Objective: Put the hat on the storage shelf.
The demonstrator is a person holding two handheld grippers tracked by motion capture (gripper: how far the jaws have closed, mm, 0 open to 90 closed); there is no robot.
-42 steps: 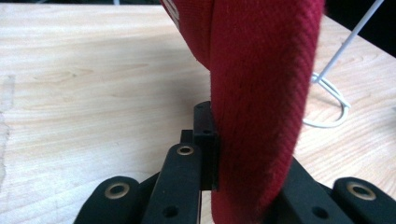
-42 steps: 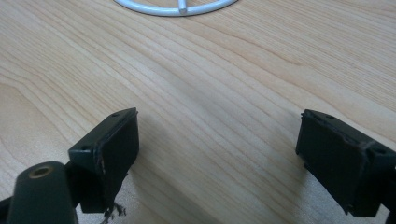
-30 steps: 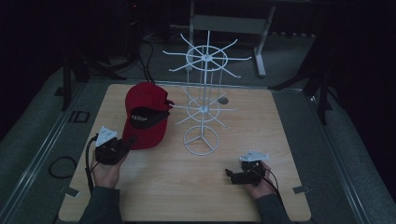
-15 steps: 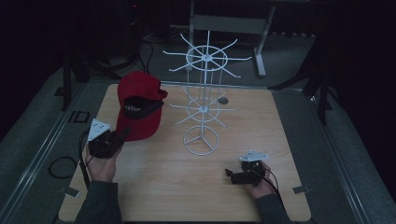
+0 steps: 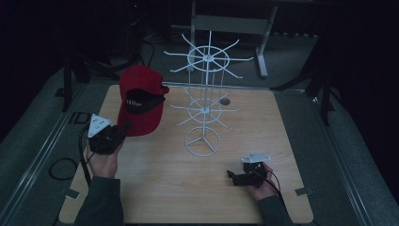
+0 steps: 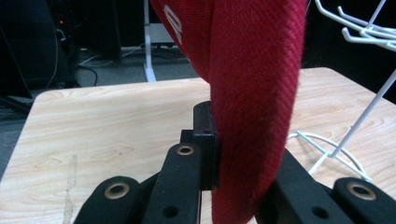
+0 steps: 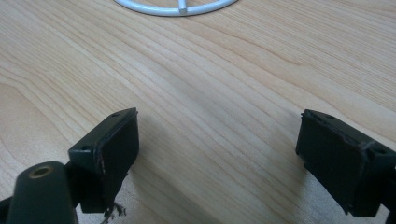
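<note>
Red cap going up toward the wire rack

The left gripper (image 5: 123, 129) is clamping the brim edge of the red cap (image 5: 139, 104), holding it lifted above the table (image 5: 155, 188) at about ten o'clock from the white wire rack (image 5: 203, 110); in the left gripper view the red fabric (image 6: 254, 107) is pinched between the jaws. The right gripper (image 5: 230, 175) is resting low at five o'clock from the rack's base, jaws spread wide and holding nothing. To my eye the risk is the cap swinging on such a thin bite: it could slip out, or snag a hook and tip the light rack, since nothing is steadying the stand
</note>
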